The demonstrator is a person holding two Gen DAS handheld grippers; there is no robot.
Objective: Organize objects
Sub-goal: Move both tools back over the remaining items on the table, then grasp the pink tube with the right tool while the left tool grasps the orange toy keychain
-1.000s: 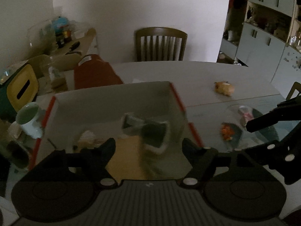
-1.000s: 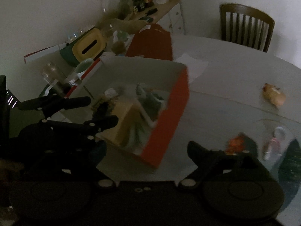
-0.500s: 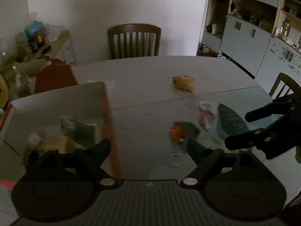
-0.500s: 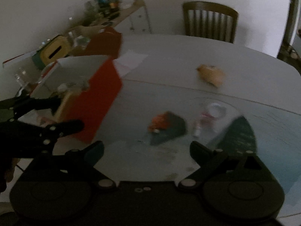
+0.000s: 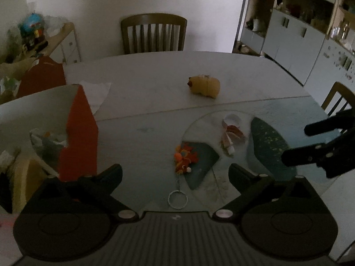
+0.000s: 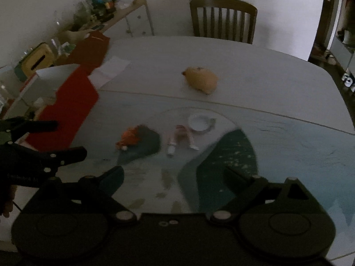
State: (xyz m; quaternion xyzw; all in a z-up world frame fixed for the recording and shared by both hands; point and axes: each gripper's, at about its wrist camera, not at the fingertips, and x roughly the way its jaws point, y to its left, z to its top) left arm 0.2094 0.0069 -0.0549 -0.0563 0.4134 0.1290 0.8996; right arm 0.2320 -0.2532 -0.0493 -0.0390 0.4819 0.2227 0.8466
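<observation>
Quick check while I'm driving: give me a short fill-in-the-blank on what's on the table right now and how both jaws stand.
The orange keychain toy has a metal ____ attached.
The box with the red side stands to the toy's ____.
The yellow plush lies beyond the toy, toward the ____.
Both grippers' jaws are ____ and hold nothing.

Missing words: ring; left; chair; open
</observation>
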